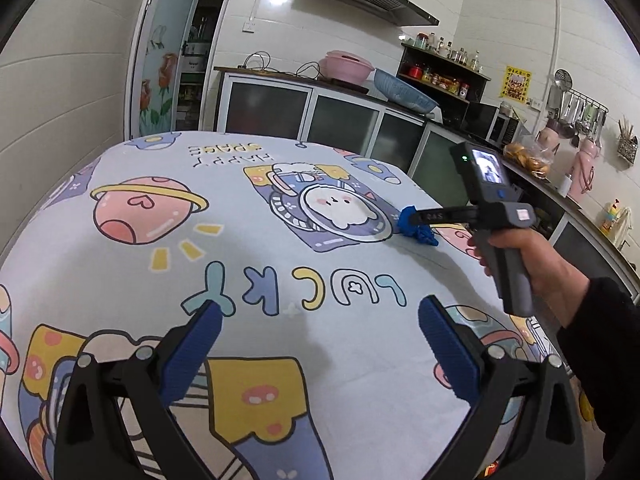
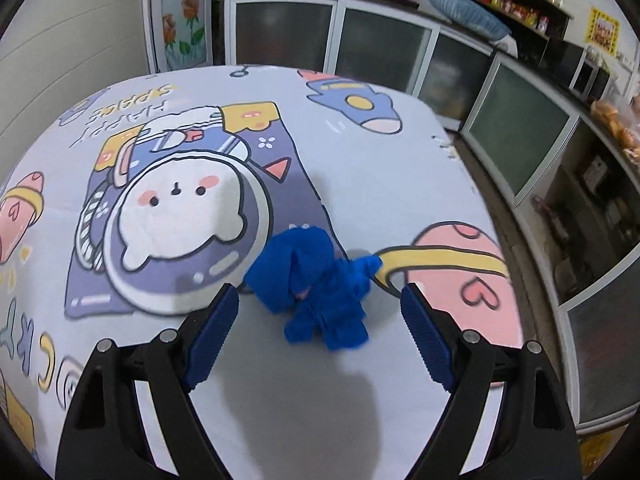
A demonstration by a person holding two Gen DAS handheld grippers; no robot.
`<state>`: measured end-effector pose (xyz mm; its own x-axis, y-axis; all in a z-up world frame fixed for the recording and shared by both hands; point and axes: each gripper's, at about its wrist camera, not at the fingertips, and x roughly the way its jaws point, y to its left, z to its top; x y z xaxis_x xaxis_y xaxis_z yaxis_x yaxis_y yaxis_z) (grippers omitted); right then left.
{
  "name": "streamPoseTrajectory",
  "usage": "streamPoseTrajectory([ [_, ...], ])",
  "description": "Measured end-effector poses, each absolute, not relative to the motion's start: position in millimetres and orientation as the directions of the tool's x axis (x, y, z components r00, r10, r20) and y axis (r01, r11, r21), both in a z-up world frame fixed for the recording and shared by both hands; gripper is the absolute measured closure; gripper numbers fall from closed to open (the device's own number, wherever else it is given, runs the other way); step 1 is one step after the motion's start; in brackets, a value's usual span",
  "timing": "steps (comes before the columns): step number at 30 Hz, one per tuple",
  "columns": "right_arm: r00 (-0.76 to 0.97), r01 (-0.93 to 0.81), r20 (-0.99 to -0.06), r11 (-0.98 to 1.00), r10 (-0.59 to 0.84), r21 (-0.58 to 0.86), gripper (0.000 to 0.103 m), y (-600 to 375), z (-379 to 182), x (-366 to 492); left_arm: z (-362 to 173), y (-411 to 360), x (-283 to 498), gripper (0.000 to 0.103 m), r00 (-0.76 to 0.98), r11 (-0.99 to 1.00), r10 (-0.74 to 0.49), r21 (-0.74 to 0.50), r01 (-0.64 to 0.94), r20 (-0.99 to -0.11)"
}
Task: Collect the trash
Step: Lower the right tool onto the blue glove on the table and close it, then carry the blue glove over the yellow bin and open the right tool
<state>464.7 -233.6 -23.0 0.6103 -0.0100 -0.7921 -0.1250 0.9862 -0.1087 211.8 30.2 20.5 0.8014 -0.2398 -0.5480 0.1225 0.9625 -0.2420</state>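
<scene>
Trash (image 2: 316,284), a crumpled blue wad, is lying at twelve o'clock between the spread right hand-held gripper (image 2: 320,320), risking sliding if one pad nudges first, while the left hand-held gripper (image 1: 320,334) is hanging spread, empty.

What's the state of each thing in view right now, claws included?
Left claw: open, empty, hovering over the tablecloth.
Right claw: open, fingers on either side of the blue wad, not closed on it.
Blue wad: crumpled, lying on the tablecloth, not picked up.
Tablecloth: spread flat over the table.
Cabinet doors: shut.
Pink pot: lid on, sitting on the counter.
</scene>
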Motion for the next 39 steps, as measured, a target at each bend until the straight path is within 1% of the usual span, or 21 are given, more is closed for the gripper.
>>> streamPoseTrajectory([
  [1,0.6,-0.127,-0.8,0.986,-0.009,-0.106,0.026,-232.7,-26.9,469.8,18.8,29.4,214.0,0.008,0.798,0.962,-0.241,-0.244,0.122,-0.552],
  [2,0.592,-0.13,-0.806,0.986,-0.009,-0.107,0.033,-231.3,-30.1,473.2,17.2,28.6,215.2,0.008,0.797,0.962,-0.242,-0.244,0.122,-0.554],
  [3,0.585,-0.131,-0.811,0.986,-0.01,-0.107,0.036,-230.1,-32.5,475.8,15.9,28.1,216.9,0.008,0.796,0.962,-0.243,-0.244,0.124,-0.555],
  [5,0.568,-0.135,-0.823,0.985,-0.009,-0.104,0.052,-228.7,-38.4,479.8,13.9,26.6,219.2,0.008,0.794,0.962,-0.246,-0.241,0.13,-0.555],
  [6,0.56,-0.138,-0.828,0.985,-0.006,-0.101,0.056,-227.9,-39.4,481.0,12.5,26.0,219.9,0.008,0.794,0.963,-0.244,-0.237,0.129,-0.557],
  [8,0.55,-0.138,-0.835,0.986,-0.007,-0.098,0.069,-227.5,-42.6,482.7,10.3,25.5,221.7,0.008,0.792,0.964,-0.241,-0.236,0.126,-0.561],
  [11,0.554,-0.146,-0.833,0.985,0.004,-0.092,0.076,-228.0,-42.2,480.4,7.4,26.6,223.6,0.008,0.783,0.96,-0.247,-0.251,0.12,-0.571],
  [14,0.56,-0.142,-0.828,0.987,0.022,-0.069,0.079,-231.6,-37.9,476.2,7.1,26.3,224.2,0.008,0.779,0.961,-0.245,-0.252,0.115,-0.578],
  [20,0.598,-0.145,-0.796,0.989,0.091,0.004,0.079,-247.6,-14.4,441.7,12.0,21.1,217.6,0.008,0.779,0.963,-0.243,-0.238,0.123,-0.578],
  [25,0.641,-0.126,-0.754,0.989,0.141,0.077,0.079,-283.2,7.3,373.3,16.2,15.2,207.3,0.008,0.774,0.963,-0.25,-0.236,0.134,-0.582],
  [30,0.686,-0.056,-0.716,0.991,0.129,0.124,0.079,-331.3,16.5,286.0,14.1,12.1,197.0,0.008,0.742,0.957,-0.264,-0.261,0.125,-0.616],
  [35,0.711,0.129,-0.703,0.983,0.003,0.134,0.079,-398.0,2.4,173.6,13.3,4.6,183.8,0.008,0.723,0.956,-0.273,-0.262,0.131,-0.635],
  [39,0.652,0.343,-0.739,0.935,-0.169,0.089,0.079,-449.7,-30.9,78.7,17.6,-7.8,172.4,0.008,0.72,0.952,-0.292,-0.263,0.155,-0.63],
])
